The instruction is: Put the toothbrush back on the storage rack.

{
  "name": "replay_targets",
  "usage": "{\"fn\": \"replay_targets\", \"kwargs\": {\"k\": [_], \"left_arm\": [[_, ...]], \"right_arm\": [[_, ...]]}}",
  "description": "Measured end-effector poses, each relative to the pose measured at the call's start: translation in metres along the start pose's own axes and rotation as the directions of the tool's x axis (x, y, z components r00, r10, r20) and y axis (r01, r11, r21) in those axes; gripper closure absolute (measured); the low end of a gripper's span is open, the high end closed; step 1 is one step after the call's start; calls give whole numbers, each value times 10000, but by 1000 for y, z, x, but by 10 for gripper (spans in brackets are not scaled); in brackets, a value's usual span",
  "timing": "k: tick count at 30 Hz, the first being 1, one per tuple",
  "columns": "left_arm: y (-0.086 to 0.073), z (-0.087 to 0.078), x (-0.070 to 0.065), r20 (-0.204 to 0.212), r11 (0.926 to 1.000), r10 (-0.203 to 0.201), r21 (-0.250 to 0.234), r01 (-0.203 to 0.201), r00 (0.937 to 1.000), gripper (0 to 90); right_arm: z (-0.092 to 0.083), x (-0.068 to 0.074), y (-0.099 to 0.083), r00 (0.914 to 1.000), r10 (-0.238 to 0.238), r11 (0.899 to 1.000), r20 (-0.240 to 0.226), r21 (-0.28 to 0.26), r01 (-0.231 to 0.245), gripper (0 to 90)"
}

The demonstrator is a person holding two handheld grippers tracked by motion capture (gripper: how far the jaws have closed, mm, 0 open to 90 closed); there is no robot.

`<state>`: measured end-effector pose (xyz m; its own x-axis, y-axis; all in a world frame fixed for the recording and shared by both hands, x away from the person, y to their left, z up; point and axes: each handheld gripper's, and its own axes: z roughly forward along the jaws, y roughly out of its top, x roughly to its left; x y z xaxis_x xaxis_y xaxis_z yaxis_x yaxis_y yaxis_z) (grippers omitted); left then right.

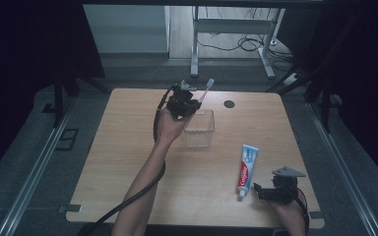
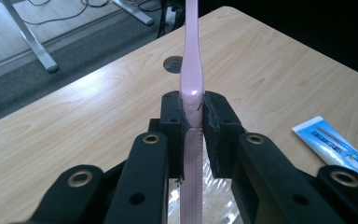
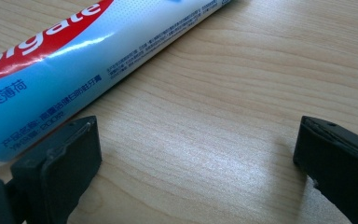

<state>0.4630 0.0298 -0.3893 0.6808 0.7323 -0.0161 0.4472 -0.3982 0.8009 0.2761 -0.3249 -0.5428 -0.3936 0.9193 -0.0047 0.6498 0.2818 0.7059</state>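
Note:
A pink toothbrush (image 2: 191, 79) stands clamped between the jaws of my left gripper (image 2: 193, 114), which is shut on its handle. In the high view the left gripper (image 1: 186, 101) hangs over the back left corner of a clear plastic box (image 1: 199, 129), and the toothbrush (image 1: 206, 87) sticks up and away from it. A blue, white and red toothpaste tube (image 1: 246, 169) lies on the wooden table (image 1: 128, 162) to the right of the box. My right gripper (image 1: 262, 191) rests low at the front right, open, beside the tube's cap end; the toothpaste tube (image 3: 74, 60) lies just off its left jaw.
A round cable hole (image 1: 229, 104) is cut in the table near its back edge. Beyond the table stands a white metal frame (image 1: 236, 37) with cables on the floor. Dark curtains hang at both sides.

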Motion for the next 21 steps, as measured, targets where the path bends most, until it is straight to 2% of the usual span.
{"fn": "replay_targets", "kwargs": {"k": [7, 21], "left_arm": [[-4, 12, -1, -100, 10000, -79, -49, 79, 9999, 789], [-22, 30, -6, -337, 9988, 183, 470, -167, 9993, 789]], "right_arm": [[0, 0, 0, 10000, -24, 10000, -20, 7, 24, 3], [0, 0, 0, 10000, -40, 10000, -26, 2, 40, 3]]}}
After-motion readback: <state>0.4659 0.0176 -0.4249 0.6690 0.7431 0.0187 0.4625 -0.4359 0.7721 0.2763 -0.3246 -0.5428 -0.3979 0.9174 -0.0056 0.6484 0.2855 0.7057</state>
